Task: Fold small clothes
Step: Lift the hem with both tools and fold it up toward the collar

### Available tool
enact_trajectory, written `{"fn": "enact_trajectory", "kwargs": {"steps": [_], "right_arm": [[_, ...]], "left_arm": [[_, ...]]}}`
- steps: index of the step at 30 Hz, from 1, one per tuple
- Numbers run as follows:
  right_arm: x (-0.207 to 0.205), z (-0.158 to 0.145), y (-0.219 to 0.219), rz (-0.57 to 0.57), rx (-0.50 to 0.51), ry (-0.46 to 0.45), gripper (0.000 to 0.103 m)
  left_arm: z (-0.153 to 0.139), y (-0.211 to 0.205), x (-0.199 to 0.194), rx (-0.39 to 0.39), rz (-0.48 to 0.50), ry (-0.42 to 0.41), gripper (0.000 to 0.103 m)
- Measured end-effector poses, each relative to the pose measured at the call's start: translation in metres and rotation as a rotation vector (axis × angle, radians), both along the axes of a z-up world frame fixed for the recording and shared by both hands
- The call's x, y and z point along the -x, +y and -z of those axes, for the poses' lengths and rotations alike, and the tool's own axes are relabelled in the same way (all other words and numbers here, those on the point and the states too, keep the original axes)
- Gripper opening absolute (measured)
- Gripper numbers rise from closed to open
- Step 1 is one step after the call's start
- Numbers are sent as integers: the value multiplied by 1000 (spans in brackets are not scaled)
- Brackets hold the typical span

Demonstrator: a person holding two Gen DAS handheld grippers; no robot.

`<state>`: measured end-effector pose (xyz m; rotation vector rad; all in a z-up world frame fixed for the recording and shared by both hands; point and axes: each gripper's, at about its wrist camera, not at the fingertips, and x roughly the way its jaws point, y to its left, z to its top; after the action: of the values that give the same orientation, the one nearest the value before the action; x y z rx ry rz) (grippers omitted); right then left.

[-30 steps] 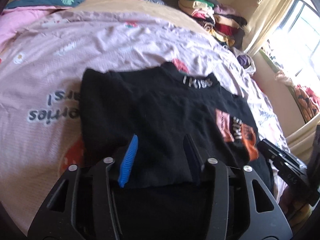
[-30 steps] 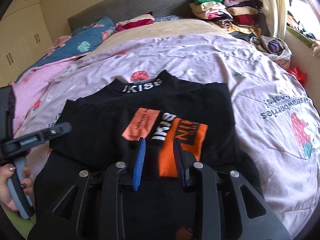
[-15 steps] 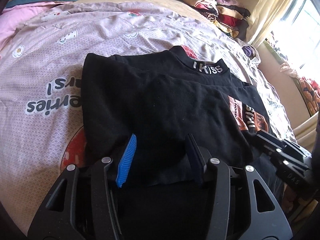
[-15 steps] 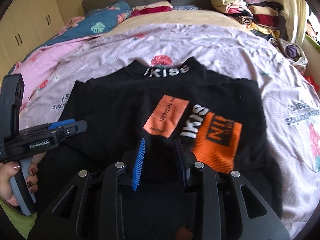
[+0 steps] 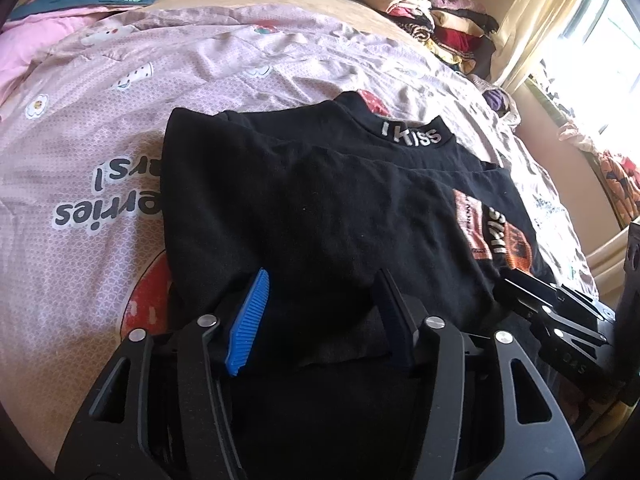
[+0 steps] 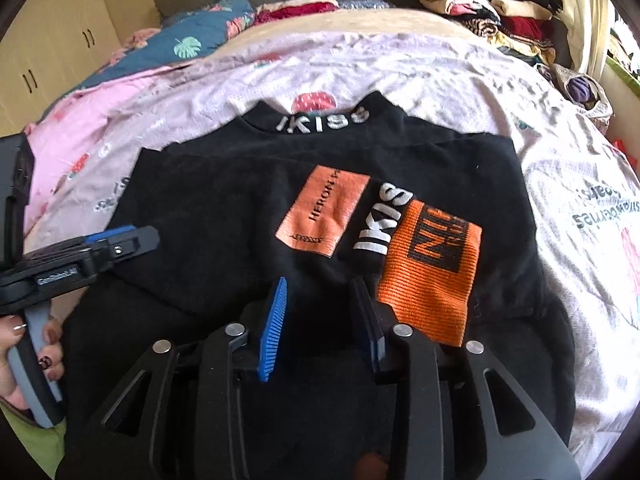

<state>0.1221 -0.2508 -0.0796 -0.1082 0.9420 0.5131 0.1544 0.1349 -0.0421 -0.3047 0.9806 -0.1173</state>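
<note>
Pink printed bedsheet [image 6: 420,72] is covering the bed; clothes pile [image 6: 500,12] sitting far right. Black shirt [image 6: 240,208] lying folded mid-bed. Left gripper [image 5: 320,280] and right gripper [image 6: 322,288] jaws opening, gripping nothing.

Black top [image 6: 224,216], orange patches, white lettering; pink bedspread [image 5: 100,168], strawberry print; claw pads [image 6: 273,332] blue.

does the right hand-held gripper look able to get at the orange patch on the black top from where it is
Probably yes. The orange patch lies face up on the black top, just right of the right hand-held gripper, with nothing covering it. Its jaws have just been opening, with black cloth between them. The left hand-held gripper is off at the far side.
</note>
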Motion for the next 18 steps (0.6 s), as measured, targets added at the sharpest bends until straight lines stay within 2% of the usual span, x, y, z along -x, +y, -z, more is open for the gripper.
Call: {"fn": "enact_trajectory", "kwargs": {"steps": [4,6,8,10,13,14,16,18], "right_arm": [[8,-10,-10,21,-34,-22,53],[11,-13,-14,24,-52,-25,56],[16,-16,-20,30,-64,-26,70],[19,-18,-24,39,-75,-33,74],[23,-21,-29,51,-91,-39,75],[24,-22,-30,54,-92,-42,80],[26,-24,-32,66,-94,-52,96],[27,-26,-35,75,-108,-56,96]], "left_arm": [[-4,-3,3,-8,7,-7,55],[-5,-3,4,-11,7,-9,56],[-7,-3,5,-8,7,-11,59],[-8,-3,6,-14,6,-12,62],[-11,-4,7,-14,4,-14,67],[-12,-5,8,-14,4,-15,68],[-14,-6,9,-16,3,-19,76],[-17,-7,11,-21,3,-22,79]]}}
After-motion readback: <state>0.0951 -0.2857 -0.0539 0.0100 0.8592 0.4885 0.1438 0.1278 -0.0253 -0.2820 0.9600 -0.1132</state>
